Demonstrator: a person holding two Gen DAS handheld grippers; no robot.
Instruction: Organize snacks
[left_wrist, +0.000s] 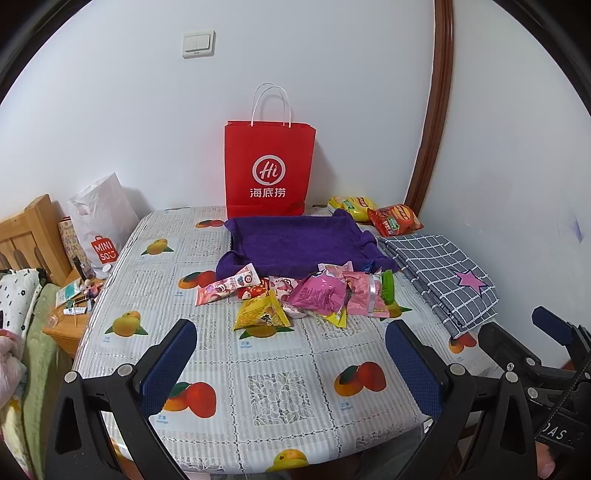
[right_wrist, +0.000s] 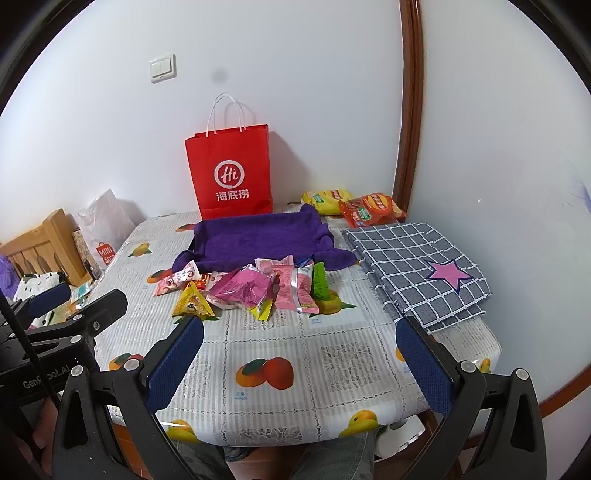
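Table (left_wrist: 273, 391) with fruit-print cover lies under and ahead of both tools. Red paper bag (left_wrist: 269, 170) stands farthest ahead, against the wall. Folded checked cloth (right_wrist: 417, 266) with a pink star lies ahead-right of the right gripper, near its right finger. Purple towel-lined tray (left_wrist: 295, 243) sits straight ahead, in front of the bag, nothing in it. Two chip bags (right_wrist: 369, 208) lie beyond the tray, to the right.

Snack pile (left_wrist: 306, 295) lies between the tools and the tray, touching the tray's near edge: pink packets, a yellow triangular packet (left_wrist: 260, 314), a green piece.

Left gripper (left_wrist: 291, 354): jaws spread wide, holding nothing, above the table short of the pile. Right gripper (right_wrist: 299, 350): same, spread and unloaded.

Judgement: no snack moved yet. Risks: packets overlap, so closing may pinch two or drag neighbours; slick foil may slip from the pads; a low approach may catch the table cover; the soft tray rim may fold if pushed.
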